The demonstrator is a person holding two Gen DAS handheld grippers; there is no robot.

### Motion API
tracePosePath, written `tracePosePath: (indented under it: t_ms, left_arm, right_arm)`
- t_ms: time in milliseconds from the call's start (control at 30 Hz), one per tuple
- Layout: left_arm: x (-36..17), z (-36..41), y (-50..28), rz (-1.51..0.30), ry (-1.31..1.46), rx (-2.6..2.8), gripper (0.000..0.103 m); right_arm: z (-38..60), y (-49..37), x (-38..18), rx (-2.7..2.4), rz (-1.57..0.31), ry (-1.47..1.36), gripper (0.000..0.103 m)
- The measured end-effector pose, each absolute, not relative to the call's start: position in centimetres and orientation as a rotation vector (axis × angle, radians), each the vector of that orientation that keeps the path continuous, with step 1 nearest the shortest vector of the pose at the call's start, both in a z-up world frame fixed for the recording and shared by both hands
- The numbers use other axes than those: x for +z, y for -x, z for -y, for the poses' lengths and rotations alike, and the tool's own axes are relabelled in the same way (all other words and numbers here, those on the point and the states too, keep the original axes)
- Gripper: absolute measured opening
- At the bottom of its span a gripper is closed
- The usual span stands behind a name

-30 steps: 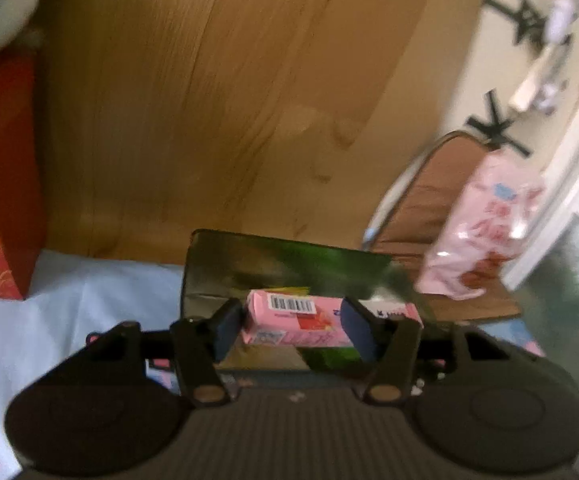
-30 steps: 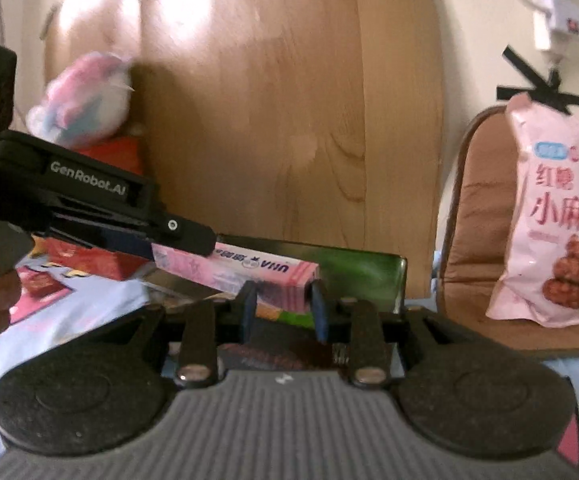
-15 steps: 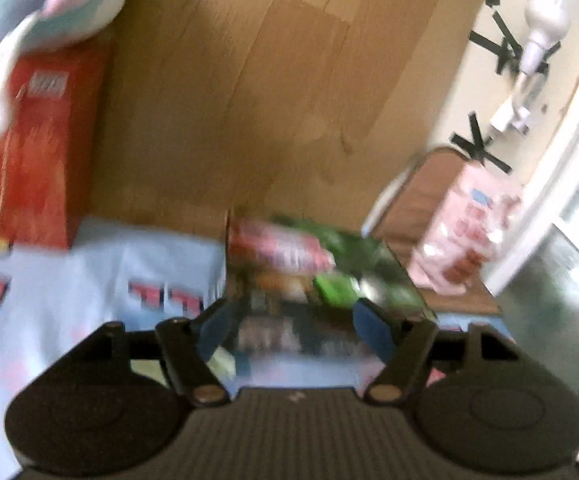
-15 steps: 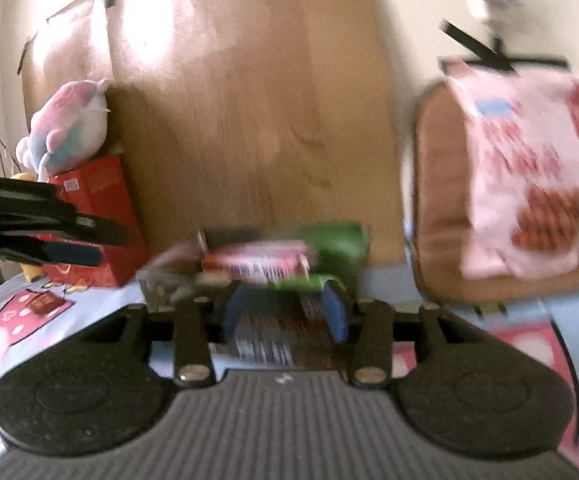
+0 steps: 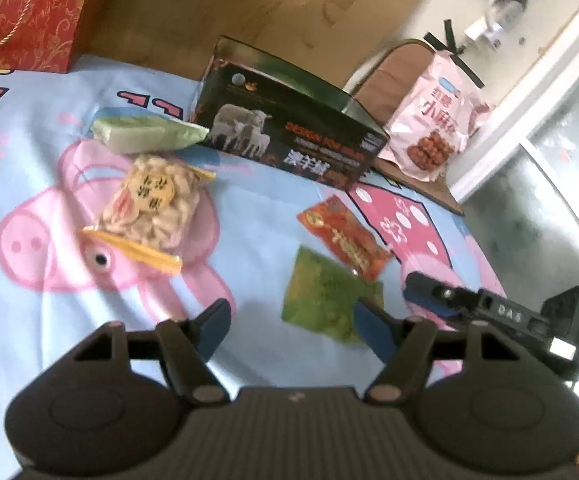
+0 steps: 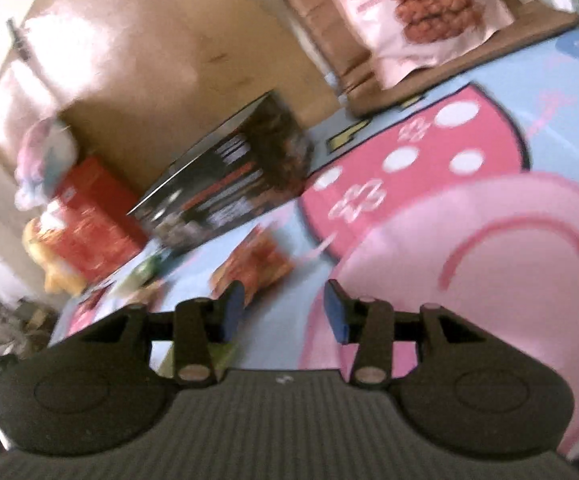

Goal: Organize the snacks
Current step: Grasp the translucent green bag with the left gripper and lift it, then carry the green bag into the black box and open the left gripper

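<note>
A dark open box [image 5: 289, 136] with sheep printed on its side stands at the back of the cartoon-print cloth; it also shows blurred in the right wrist view [image 6: 229, 176]. Loose snacks lie in front of it: a pale green packet [image 5: 145, 134], a clear bag of puffed pieces [image 5: 151, 208], a red packet [image 5: 343, 238] and a green packet [image 5: 329, 296]. My left gripper [image 5: 289, 328] is open and empty, above the cloth near the green packet. My right gripper [image 6: 283, 310] is open and empty, close to the red packet [image 6: 253, 262].
A red gift bag [image 5: 25, 12] stands at the back left. A large pink snack bag [image 5: 433, 120] leans on a brown chair [image 5: 393, 72] at the right. A wooden panel [image 5: 217, 4] backs the cloth. The right gripper's body [image 5: 501, 312] shows at the left view's right side.
Both grippers have let go of the pink box, opened, and pulled back from the dark box. They now tilt down toward the loose snacks on the cloth.
</note>
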State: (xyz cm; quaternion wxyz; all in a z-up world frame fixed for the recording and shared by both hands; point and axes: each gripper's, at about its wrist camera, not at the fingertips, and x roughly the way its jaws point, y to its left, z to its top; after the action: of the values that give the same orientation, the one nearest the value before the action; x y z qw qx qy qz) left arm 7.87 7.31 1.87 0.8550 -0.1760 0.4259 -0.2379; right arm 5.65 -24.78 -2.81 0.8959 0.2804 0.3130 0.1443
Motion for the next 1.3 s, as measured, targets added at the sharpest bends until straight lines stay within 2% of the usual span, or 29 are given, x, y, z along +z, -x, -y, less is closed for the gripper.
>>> tracePosePath:
  t_ms: [200,267,300,333,367,600,900,967,1300]
  left_arm:
    - [1.1,-6.2,-9.6,-0.898,0.355,-0.469,0.070]
    - [0.7,-5.8,-10.3,-0.903,0.369,-0.485,0.072]
    - [0.7,-5.8,-10.3,-0.903,0.374,-0.484,0.072]
    - [0.7,-5.7,-10.3,-0.904,0.378,-0.489,0.072]
    - [0.6,-5.6,-10.1,-0.899,0.372,-0.493,0.075]
    - [0.6,-6.6,-8.8,-0.898,0.415,-0.538,0.078]
    - [1.1,-5.6,-9.0,-0.877,0.420,-0.599,0.088]
    - [1.4,-5.0,-9.0,-0.868,0.413,-0.622,0.096]
    - [3.1,-4.9,-8.6,-0.795,0.409,-0.674,0.100]
  right_arm:
    - [21.7,-5.1,-3.0,0.394,-0.656,-0.548,0.045]
    - [20.8,-6.0,-3.3,0.427,-0.679,-0.552,0.023]
    - [20.4,-6.2,-3.5,0.418,-0.680,-0.545,0.019]
    - [20.1,-6.4,-3.6,0.422,-0.690,-0.550,0.011]
    - [20.2,-6.2,-3.7,0.437,-0.709,-0.573,0.008]
    - [21.6,-5.0,-3.4,0.514,-0.699,-0.749,0.003]
    - [22.0,-4.5,-1.9,0.500,-0.634,-0.711,0.003]
    - [22.5,-4.8,-1.9,0.497,-0.633,-0.739,0.003]
    - [22.1,-5.6,3.0,0.556,-0.541,-0.694,0.003]
